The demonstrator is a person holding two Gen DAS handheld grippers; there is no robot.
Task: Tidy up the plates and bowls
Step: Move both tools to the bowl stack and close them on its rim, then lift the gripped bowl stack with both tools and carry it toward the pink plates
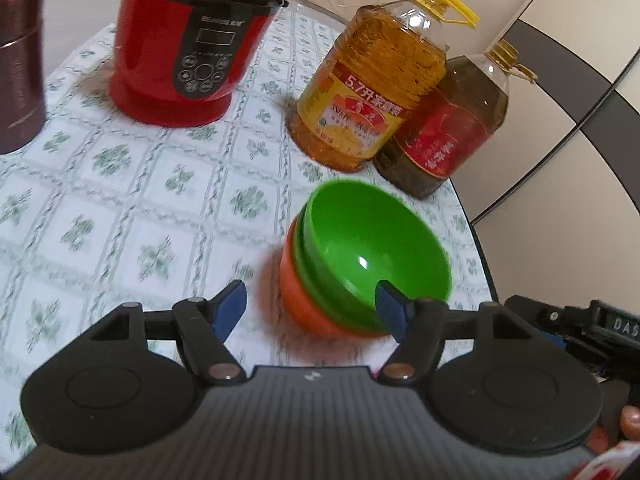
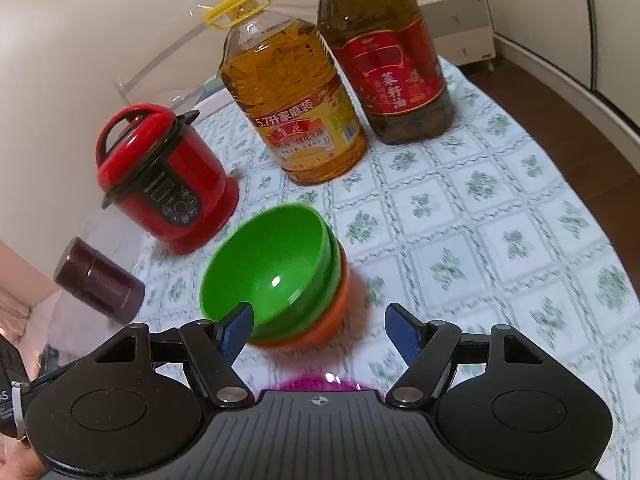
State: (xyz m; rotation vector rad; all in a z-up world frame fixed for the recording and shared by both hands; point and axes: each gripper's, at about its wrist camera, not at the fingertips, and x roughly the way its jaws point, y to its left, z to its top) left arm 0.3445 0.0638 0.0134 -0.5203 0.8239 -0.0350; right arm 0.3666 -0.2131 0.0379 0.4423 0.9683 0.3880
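A stack of bowls stands on the flowered tablecloth. Its top green bowl sits tilted in a second green one, both nested in an orange bowl. My left gripper is open just short of the stack, with its right blue pad in front of the green rim. My right gripper is open too. The stack lies beyond its left blue pad. Neither gripper presses on anything. A magenta thing peeks out under the right gripper's body, mostly hidden.
Behind the stack stand a red electric cooker, a yellow-labelled oil bottle and a dark red-labelled oil bottle. A maroon canister is at the left. The table edge runs close right of the bowls.
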